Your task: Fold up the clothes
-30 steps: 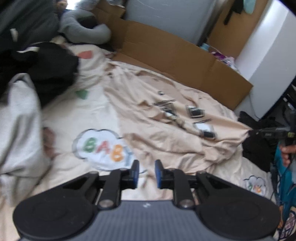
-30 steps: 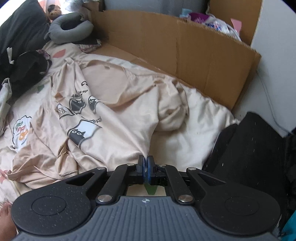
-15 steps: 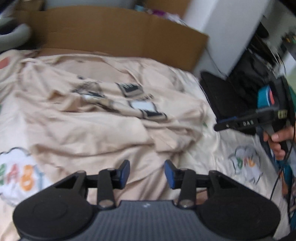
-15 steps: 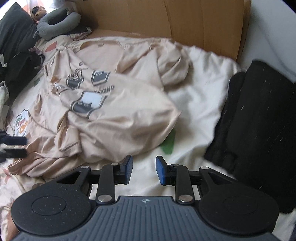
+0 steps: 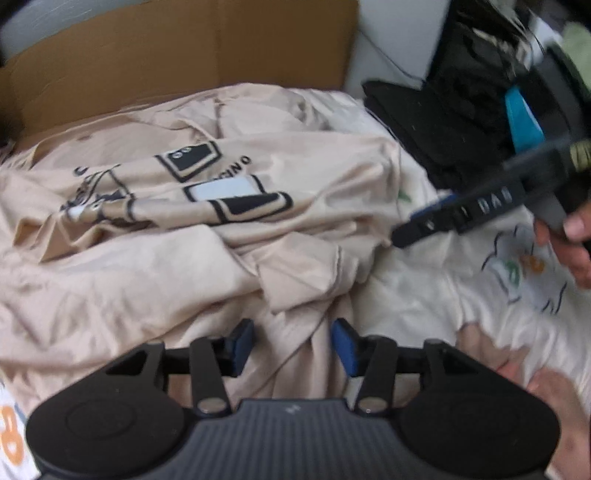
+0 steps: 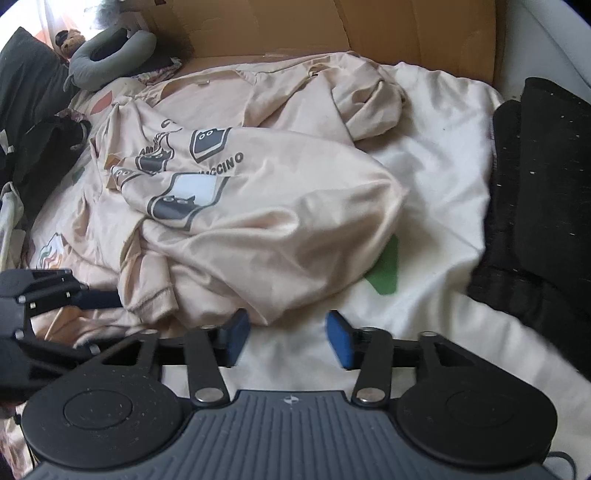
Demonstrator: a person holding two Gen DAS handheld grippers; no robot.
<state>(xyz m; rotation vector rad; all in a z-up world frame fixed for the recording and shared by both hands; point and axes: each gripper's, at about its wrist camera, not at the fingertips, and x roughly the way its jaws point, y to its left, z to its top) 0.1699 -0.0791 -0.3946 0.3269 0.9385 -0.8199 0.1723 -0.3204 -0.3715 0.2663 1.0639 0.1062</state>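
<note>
A beige T-shirt (image 6: pixel 258 206), of smooth, slightly glossy fabric and printed with dark cup-shaped cat figures and lettering, is shown lying crumpled in soft folds on a bed covered by a cream sheet (image 6: pixel 436 155); a stitched hem is seen at its near edge, and one sleeve is bunched into a rounded lump towards the far side. The sheet is matte and wrinkled, and is marked with a green patch just beside the shirt and with a cloud-shaped print bearing coloured letters. The left claw (image 5: pixel 293 345) is held with its blue-padded jaws apart directly over a ridge of the shirt's fabric; the cloth lies between the pads, but no pressing on it can be made out. The right claw (image 6: pixel 288 338) is seen with its jaws opening over bare sheet, just beside the shirt's nearest fold, and nothing lies between them. In the left wrist view the right claw appears at the right, gripped by a hand (image 5: pixel 570 243), its tip close to the shirt's edge. Flat brown cardboard (image 6: pixel 332 29) is stood upright along the far side of the bed. Dark, coarse-textured fabric (image 6: pixel 543 192) is heaped at the right, a grey U-shaped neck pillow (image 6: pixel 110 59) rests at the far left corner, and black garments (image 6: pixel 33 122) are piled at the left.
</note>
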